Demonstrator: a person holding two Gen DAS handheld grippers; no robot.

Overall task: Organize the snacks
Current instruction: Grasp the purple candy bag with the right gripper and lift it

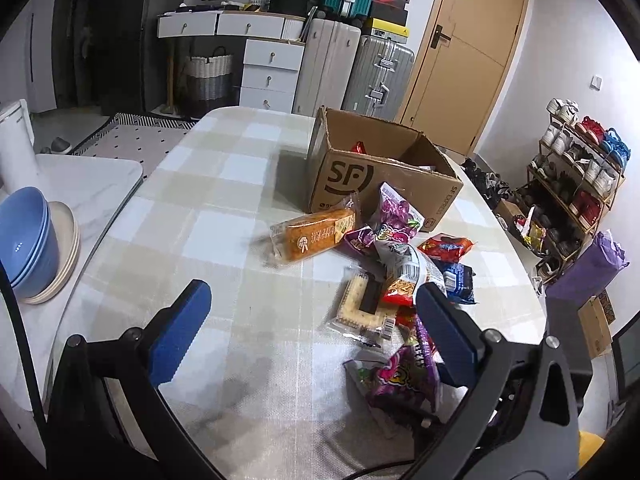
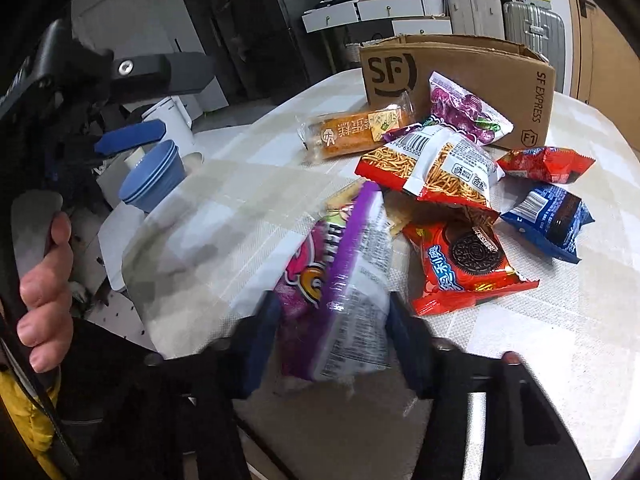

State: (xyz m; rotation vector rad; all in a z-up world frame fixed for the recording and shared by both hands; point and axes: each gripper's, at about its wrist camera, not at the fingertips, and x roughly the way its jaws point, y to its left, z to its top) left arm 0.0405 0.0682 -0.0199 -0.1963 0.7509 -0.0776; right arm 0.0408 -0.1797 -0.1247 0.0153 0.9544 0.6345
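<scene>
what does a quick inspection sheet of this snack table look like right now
surface: round table under a checked cloth
job's things: open cardboard box at the far side; loose snack packets piled before it, among them a cake bar, a noodle snack bag and a red cookie pack
clutter: stacked blue bowls on plates, on a side counter
grippers: left claw open, over the cloth; right claw shut on a purple packet
cables: black cable at the left edge
surroundings: suitcases, white drawers, wooden door, shoe rack

Even indoor light, soft shadows, fisheye bending at edges, motion blur nearest the right wrist camera.
</scene>
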